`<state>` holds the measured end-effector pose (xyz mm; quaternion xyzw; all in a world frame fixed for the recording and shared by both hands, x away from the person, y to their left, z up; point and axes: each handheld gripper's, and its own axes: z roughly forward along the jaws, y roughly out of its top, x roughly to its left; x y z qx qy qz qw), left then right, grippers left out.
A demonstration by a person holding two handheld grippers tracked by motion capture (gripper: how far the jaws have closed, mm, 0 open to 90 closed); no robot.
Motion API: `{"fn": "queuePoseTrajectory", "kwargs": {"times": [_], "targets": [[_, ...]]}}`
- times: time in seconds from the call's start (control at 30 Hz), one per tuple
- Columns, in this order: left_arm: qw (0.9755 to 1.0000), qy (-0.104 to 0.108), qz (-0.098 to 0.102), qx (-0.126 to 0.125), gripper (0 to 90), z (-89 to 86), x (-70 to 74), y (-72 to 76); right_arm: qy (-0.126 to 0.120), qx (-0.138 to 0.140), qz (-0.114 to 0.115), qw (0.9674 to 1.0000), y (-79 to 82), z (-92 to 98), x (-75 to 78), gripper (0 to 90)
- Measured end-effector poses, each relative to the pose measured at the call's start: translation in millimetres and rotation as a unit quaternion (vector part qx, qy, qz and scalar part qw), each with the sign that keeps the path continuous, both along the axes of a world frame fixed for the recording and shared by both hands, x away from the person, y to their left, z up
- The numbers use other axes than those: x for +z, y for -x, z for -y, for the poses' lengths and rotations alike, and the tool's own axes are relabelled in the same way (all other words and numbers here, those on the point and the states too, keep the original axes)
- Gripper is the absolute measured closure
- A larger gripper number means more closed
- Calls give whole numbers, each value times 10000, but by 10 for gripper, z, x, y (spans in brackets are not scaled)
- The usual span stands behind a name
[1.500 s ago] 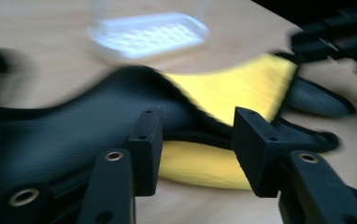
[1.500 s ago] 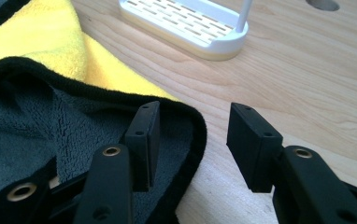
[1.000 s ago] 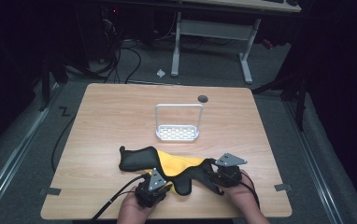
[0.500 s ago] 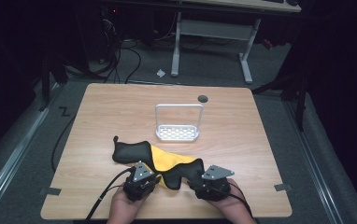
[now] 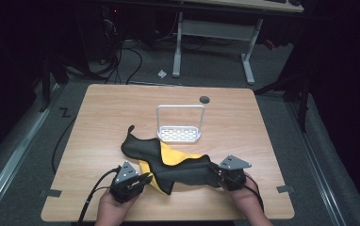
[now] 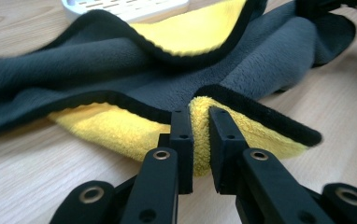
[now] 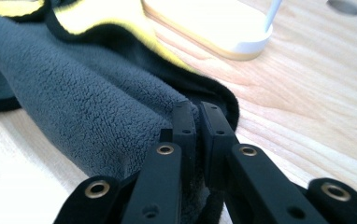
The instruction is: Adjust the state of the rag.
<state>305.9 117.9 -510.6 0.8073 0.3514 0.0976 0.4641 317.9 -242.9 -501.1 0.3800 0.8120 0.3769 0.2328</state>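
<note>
A cloth (image 5: 178, 165), dark grey on one side and yellow on the other with a black hem, lies bunched on the near half of the wooden table (image 5: 107, 108). My left gripper (image 5: 143, 180) is shut on the cloth's yellow corner (image 6: 199, 126), pinched between its two pads (image 6: 200, 112). My right gripper (image 5: 216, 175) holds the grey right end of the cloth (image 7: 97, 107). Its jaws have just been closing, and the fabric is now pressed between them (image 7: 196, 106). A hand holds each gripper at the table's near edge.
A white perforated rack (image 5: 180, 127) with a wire hoop stands just behind the cloth, also seen as the rack (image 6: 120, 5) and the rack (image 7: 214, 28). A round cable hole (image 5: 204, 99) sits at the back of the table. Tape marks (image 5: 51, 192) lie near the front corners.
The left gripper has drawn the yellow corner leftward. The right gripper went in toward the cloth, closed on its grey end and moved back right. The cloth is stretched wider between them.
</note>
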Motion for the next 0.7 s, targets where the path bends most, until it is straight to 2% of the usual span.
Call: {"fn": "queuePoseTrajectory", "kwargs": {"times": [0.03,0.07,0.13,0.3,0.33,0.37,0.4,0.43,0.47,0.5,0.53,0.63,0.67,0.7], "targets": [[10000,0,0,0,805,0,0,0,0,0,0,10000,0,0,0,862],[9999,63,-97,-6,800,-56,-28,13,112,8,-9,9999,-36,-27,-21,862],[9999,57,-105,41,791,-81,-38,16,146,17,31,9999,-47,-50,-11,861],[9986,44,-325,403,783,-289,-73,-6,137,30,123,9998,-42,-65,13,854],[9985,87,-372,390,787,-306,-76,-6,280,-43,203,9994,-41,-66,2,843],[9984,140,-399,368,783,-315,-76,-4,323,-121,186,9992,-62,-46,-18,773],[9985,149,-353,380,783,-309,-67,2,323,-121,186,9992,-62,-46,-18,773],[9989,220,-230,350,753,-252,-33,13,247,-199,94,9995,-97,-10,-40,692],[9989,220,-230,350,723,-252,-33,13,247,-199,94,9995,-97,-10,-40,692],[9991,239,-133,311,723,-205,-15,18,238,-219,115,9994,-96,0,-36,673],[9995,281,-34,165,678,-105,13,10,156,-261,215,9993,-63,2,9,630],[9996,252,85,86,659,-10,25,-12,48,-207,275,9994,4,-17,67,629],[9998,144,105,2,650,62,19,-62,-10,-28,310,9995,108,-61,108,666],[9998,144,105,2,648,62,19,-62,-10,-28,310,9995,108,-61,108,666]]}}
